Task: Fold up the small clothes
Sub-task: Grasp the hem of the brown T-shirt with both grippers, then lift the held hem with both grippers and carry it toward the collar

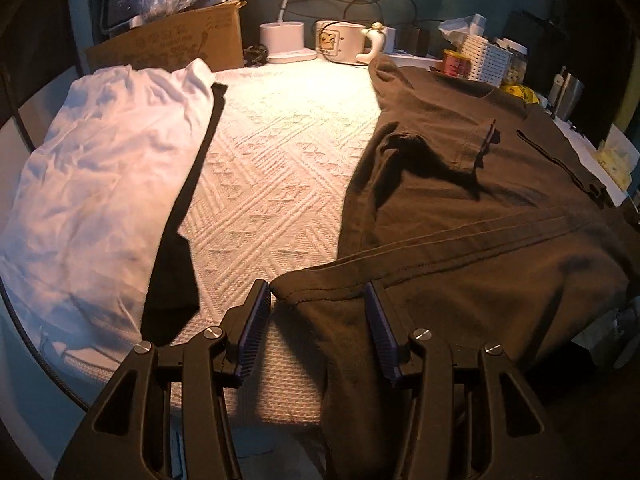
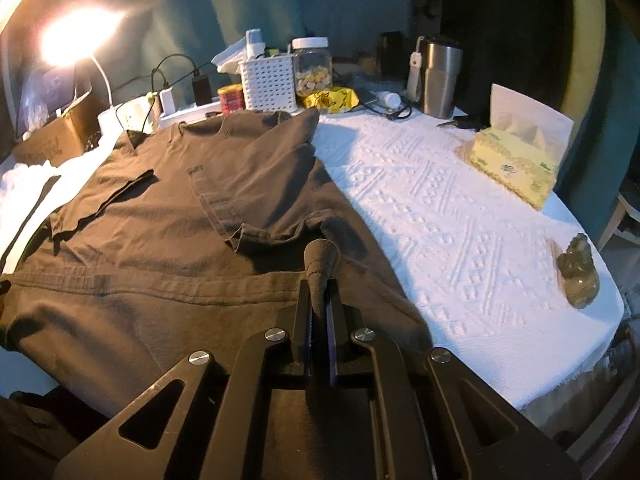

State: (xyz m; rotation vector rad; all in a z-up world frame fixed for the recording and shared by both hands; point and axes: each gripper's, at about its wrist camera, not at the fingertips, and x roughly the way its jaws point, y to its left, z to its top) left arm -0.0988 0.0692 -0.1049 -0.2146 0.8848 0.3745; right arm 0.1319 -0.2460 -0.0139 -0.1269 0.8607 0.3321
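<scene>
A brown T-shirt (image 1: 460, 200) lies spread over the right half of the white textured tablecloth (image 1: 280, 152), sleeves folded in and its hem hanging over the near edge. My left gripper (image 1: 318, 314) stands open at that near edge. The shirt's lower left corner lies between its blue pads (image 1: 256, 316), and neither pad presses on the cloth. In the right wrist view, my right gripper (image 2: 319, 304) is shut on a pinched ridge of the brown T-shirt (image 2: 180, 220) near its lower right side. A small cone of fabric pokes up past the fingertips.
A white garment (image 1: 100, 168) lies on a black one (image 1: 176, 264) at the left. Along the back stand a cardboard box (image 1: 172, 40), a lamp base (image 1: 282, 38), a white basket (image 2: 268, 80), a jar (image 2: 312, 66) and a steel tumbler (image 2: 438, 76). A tissue box (image 2: 516, 160) and a small figurine (image 2: 578, 276) sit at the right.
</scene>
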